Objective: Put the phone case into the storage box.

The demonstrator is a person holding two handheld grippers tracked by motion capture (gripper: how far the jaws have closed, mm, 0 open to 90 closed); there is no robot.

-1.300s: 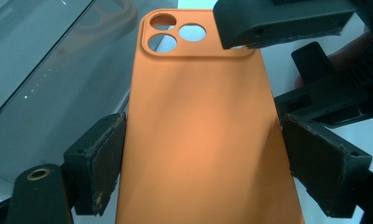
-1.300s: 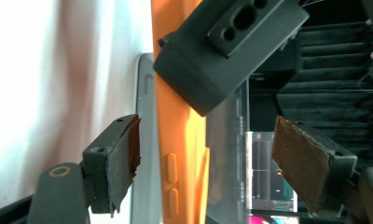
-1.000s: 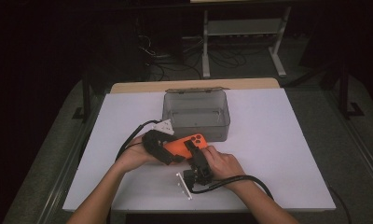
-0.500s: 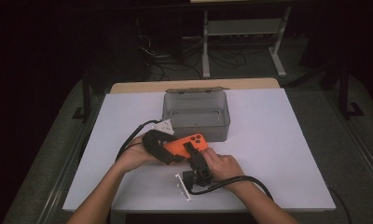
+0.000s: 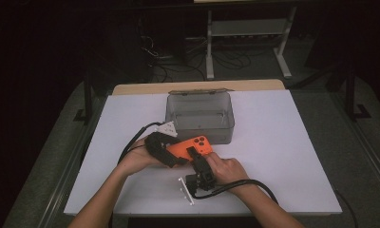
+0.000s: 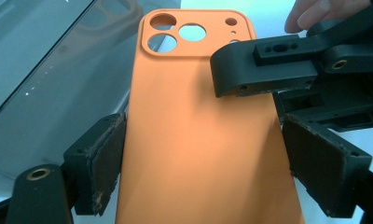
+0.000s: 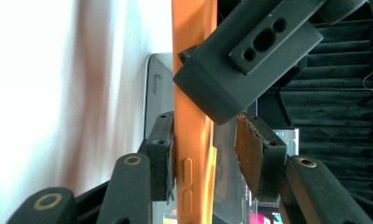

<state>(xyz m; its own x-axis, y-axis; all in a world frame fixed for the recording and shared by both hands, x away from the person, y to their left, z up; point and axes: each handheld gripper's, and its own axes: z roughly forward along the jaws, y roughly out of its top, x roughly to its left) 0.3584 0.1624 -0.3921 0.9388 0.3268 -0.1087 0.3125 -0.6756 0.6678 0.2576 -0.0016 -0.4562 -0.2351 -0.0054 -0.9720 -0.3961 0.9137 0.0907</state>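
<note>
Just below the middle of the high view, the person holds an orange phone case [image 5: 194,146] above the white table [image 5: 283,156], with both grippers meeting on it. The case sits just in front of a clear grey plastic box [image 5: 200,114], which stands at the centre of the frame, a little above the hands.

The left gripper [image 5: 165,153] comes in from the left of that view, held in the left hand [image 5: 139,160]. In the left gripper view the case [image 6: 198,135] runs up the middle of the frame, back side facing out, its camera cut-outs near the top edge. The two black jaws flank its long edges at the lower left and lower right; the left pad looks pressed to the case edge, while the right pad sits just beside the other edge, so I cannot tell for certain that the grip is firm, though the jaws are set narrow around the case.

The right gripper [image 5: 197,164] reaches up from below, under the right hand [image 5: 226,169]. In the right gripper view the case [image 7: 194,93] stands edge-on as a vertical orange strip, side buttons low in the frame. The left jaw touches that edge, the right jaw stands a little apart, so this gripper is partly open around the case.
</note>
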